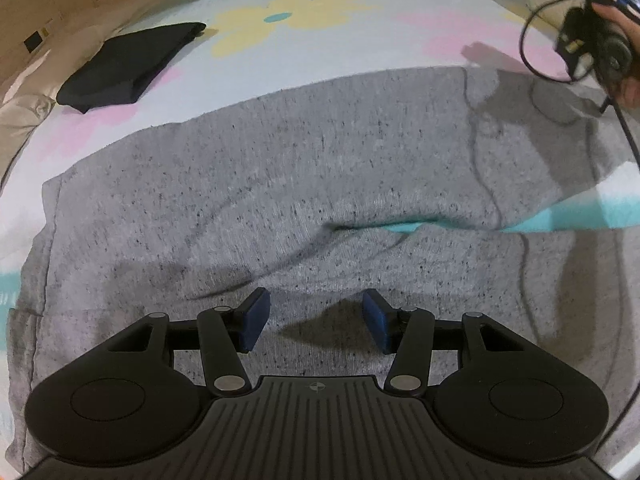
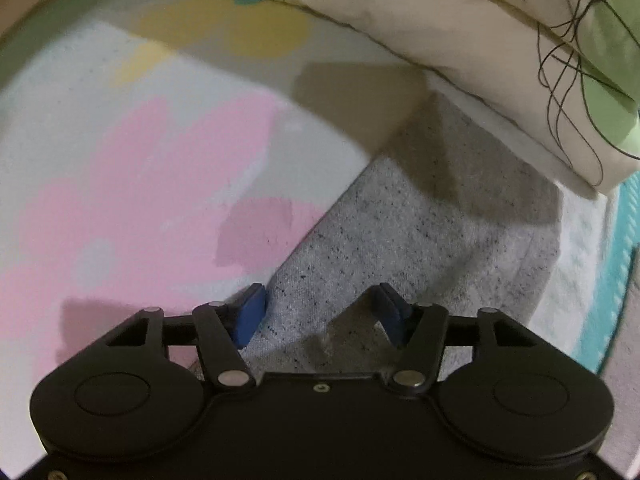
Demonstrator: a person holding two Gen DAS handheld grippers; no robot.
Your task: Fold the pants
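Left wrist view first: the left gripper (image 1: 316, 318) hangs right over the grey pants (image 1: 304, 184), blue pads spread apart with nothing pinched — just flat fabric and its own shadow between them. The pants lie across a bed sheet (image 1: 360, 20) with a pastel flower print, long axis running left-right through the frame, and a slit low right of center where turquoise sheet shows between the two legs. Further up, at the upper left, sits a folded black garment (image 1: 128, 64), well clear of the pants. Upper right corner: a hand (image 1: 628, 88) holding the other rig, out over the right end of the pants.

Right wrist view: the right gripper (image 2: 320, 314) has its pads apart too, straddling the pants' left edge — left pad over pink sheet, right pad over grey cloth — nothing clamped yet. A pillow (image 2: 460, 64) lies beyond, at the top.

My guess: each hand takes its own end, right at the edge, left mid-cloth.
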